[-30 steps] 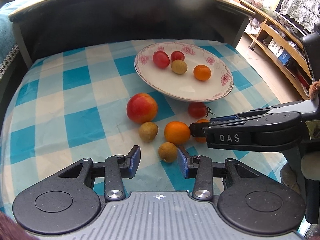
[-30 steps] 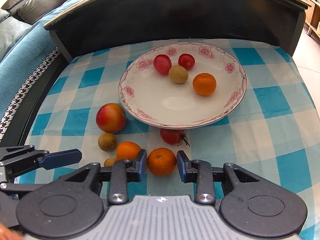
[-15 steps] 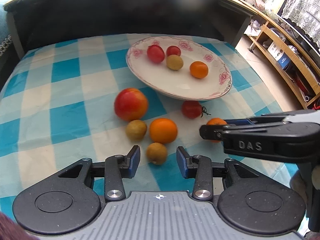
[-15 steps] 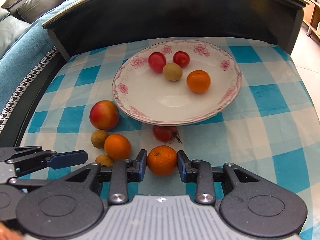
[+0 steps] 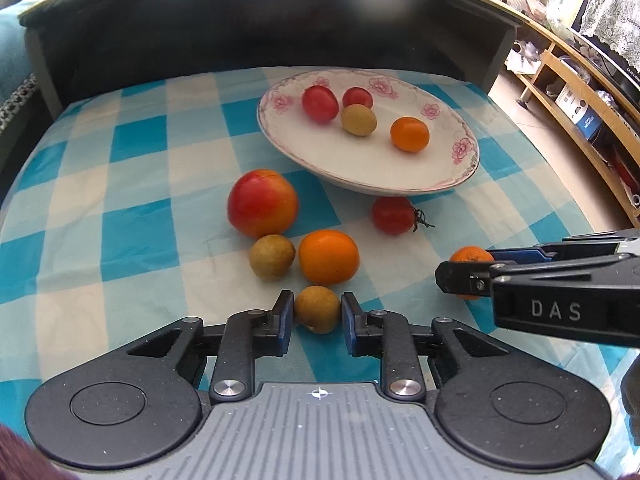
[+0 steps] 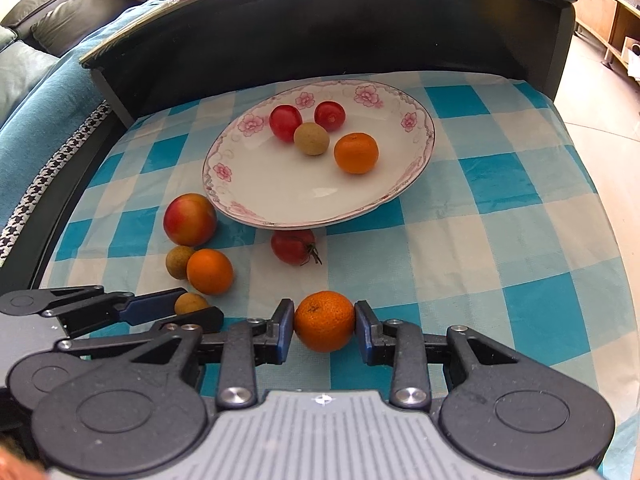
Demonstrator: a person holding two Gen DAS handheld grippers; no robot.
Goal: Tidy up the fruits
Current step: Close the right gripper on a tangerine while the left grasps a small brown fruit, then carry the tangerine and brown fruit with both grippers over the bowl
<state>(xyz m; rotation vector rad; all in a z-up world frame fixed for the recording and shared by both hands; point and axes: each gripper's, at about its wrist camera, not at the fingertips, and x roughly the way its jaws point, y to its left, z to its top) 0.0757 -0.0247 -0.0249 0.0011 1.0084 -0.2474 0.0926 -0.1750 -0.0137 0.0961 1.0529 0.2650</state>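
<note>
A white floral plate (image 5: 460,168) (image 6: 248,200) holds two red tomatoes, a longan and a small orange. On the checked cloth lie an apple (image 5: 263,203) (image 6: 189,219), a tomato (image 5: 393,215) (image 6: 293,246), an orange (image 5: 329,256) (image 6: 209,271) and a longan (image 5: 272,256) (image 6: 177,261). My left gripper (image 5: 317,314) is shut on a small brown longan (image 5: 317,309) (image 6: 191,303). My right gripper (image 6: 324,326) is shut on a mandarin (image 6: 324,326) (image 5: 470,258).
A dark curved headboard-like wall (image 5: 260,28) rises behind the cloth. A teal sofa (image 6: 36,120) lies to the left. Wooden shelves (image 5: 580,92) stand to the right. The cloth's right edge drops off to the floor.
Both grippers have closed in: the left jaws now touch the small longan, the right jaws now clamp the mandarin. Both views have shifted slightly.
</note>
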